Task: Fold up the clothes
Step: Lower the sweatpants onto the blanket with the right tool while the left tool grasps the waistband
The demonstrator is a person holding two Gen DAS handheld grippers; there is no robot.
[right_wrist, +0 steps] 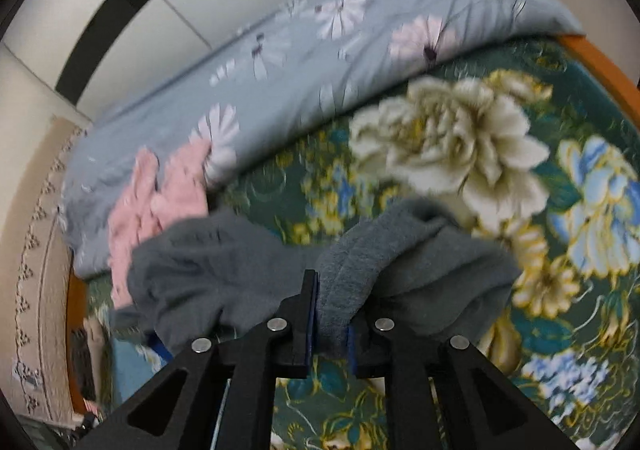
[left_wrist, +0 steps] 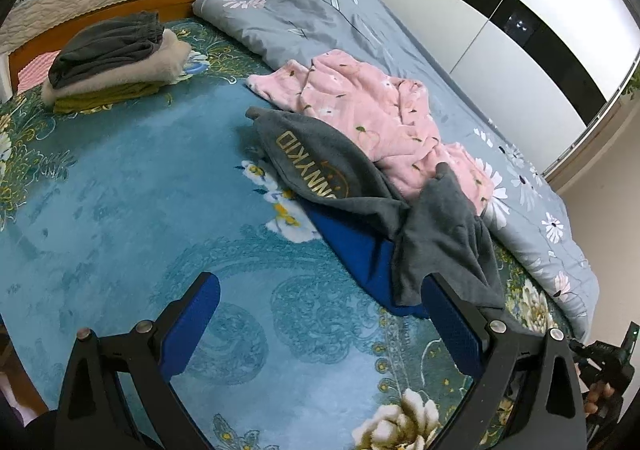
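A crumpled dark grey fleece sweatshirt (left_wrist: 320, 166) with gold lettering lies right of centre in the left wrist view, draped over a bright blue garment (left_wrist: 356, 250) on the teal floral bedspread (left_wrist: 120, 190), its far edge against a rumpled pink floral pyjama piece (left_wrist: 376, 118). The left gripper (left_wrist: 320, 322) hangs with jaws spread wide and nothing between them at the bottom of the frame. In the blurred right wrist view, the right gripper (right_wrist: 332, 314) is clamped narrow on a bunched fold of that grey sweatshirt (right_wrist: 224, 262), low centre.
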